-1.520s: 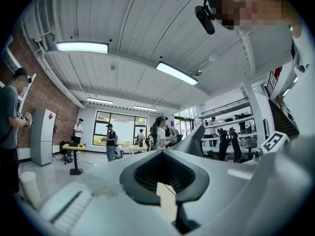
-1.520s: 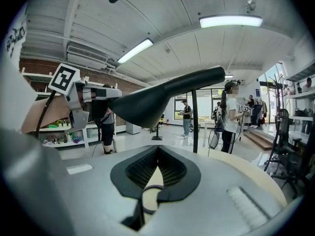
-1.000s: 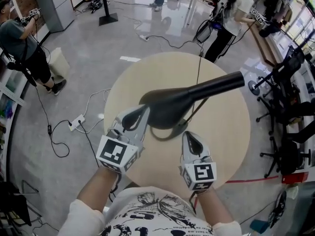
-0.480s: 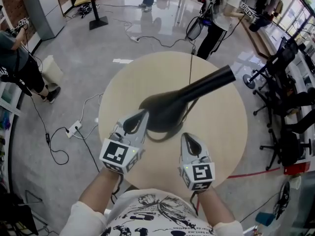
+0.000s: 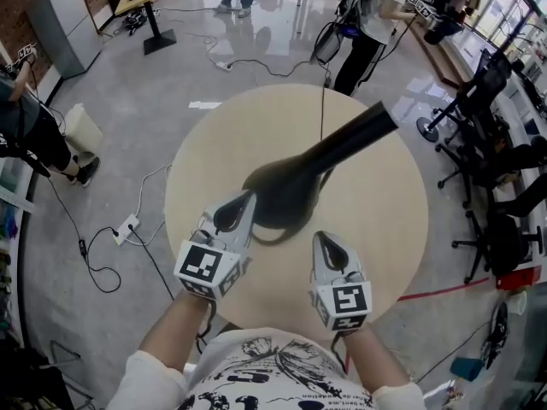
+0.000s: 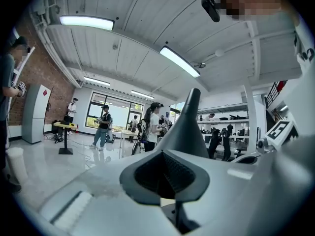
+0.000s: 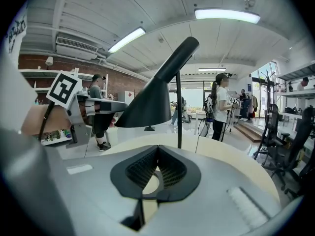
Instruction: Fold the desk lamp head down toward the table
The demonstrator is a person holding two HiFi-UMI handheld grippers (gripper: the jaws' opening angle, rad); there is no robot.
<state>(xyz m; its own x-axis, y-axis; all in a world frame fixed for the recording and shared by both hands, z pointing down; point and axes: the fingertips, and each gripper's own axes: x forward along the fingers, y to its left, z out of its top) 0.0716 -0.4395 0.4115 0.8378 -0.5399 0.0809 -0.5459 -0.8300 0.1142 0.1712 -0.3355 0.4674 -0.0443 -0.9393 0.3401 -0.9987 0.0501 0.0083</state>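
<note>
The left gripper (image 5: 245, 202) is holding its 2 jaws pressed together with nothing between them. Its tip is pointing at the near left rim of the desk lamp head (image 5: 291, 186), though whether it is touching that rim cannot be told. The right gripper (image 5: 327, 240) is likewise sitting with its jaws closed and empty, hovering just to the near right of the lamp and apart from it. The lamp is standing near the middle of the round beige table (image 5: 205, 135). Its head is a black cone with a narrow cylindrical neck. It is tilting, with the wide mouth facing down toward the near left and the neck rising to the far right. A thin dark stem (image 7: 178, 117) is standing upright under it. A black cable (image 5: 322, 114) is running across the table to its far edge.
</note>
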